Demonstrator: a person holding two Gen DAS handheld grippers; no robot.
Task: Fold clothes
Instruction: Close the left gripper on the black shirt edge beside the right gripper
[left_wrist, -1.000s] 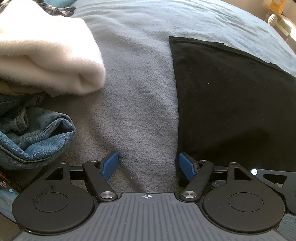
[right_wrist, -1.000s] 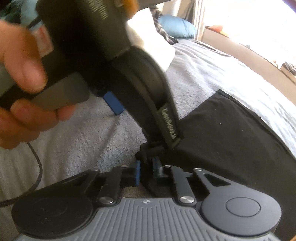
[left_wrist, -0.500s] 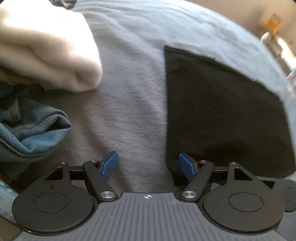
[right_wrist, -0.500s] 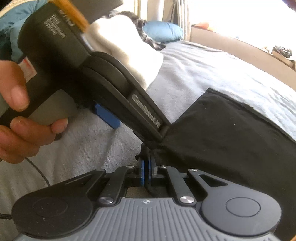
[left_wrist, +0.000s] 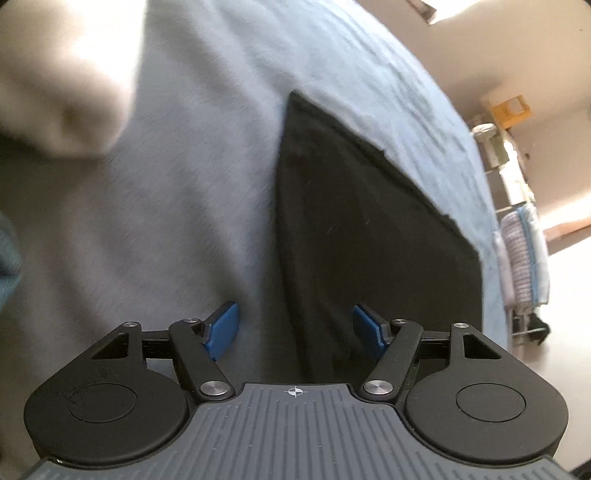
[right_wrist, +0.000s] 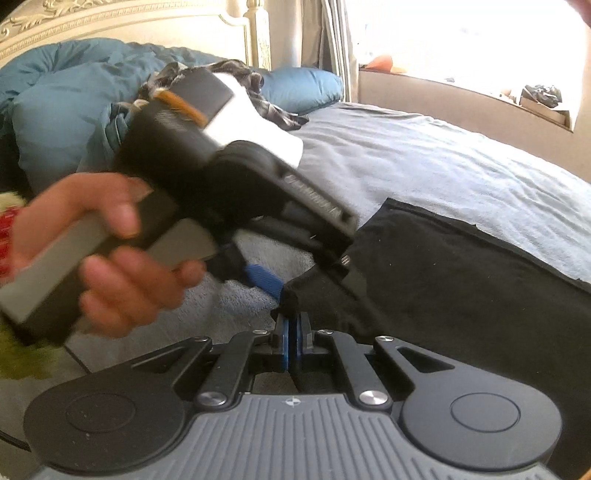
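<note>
Corner-gathering step: right gripper (right_wrist: 291, 341) pinched tight on black garment (right_wrist: 461, 288) corner (near edge); left gripper (left_wrist: 293, 326) closing astride its edge. Next: lift together.

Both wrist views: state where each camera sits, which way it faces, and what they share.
Left wrist: sits on the left gripper, facing down over the black garment on the grey bedspread; own jaws closing, cloth edge between them.
Right wrist: sits on the right gripper, facing the headboard; jaws shut on the garment's corner; a hand holds the left gripper.
Shared: garment, bedspread, left gripper.
</note>
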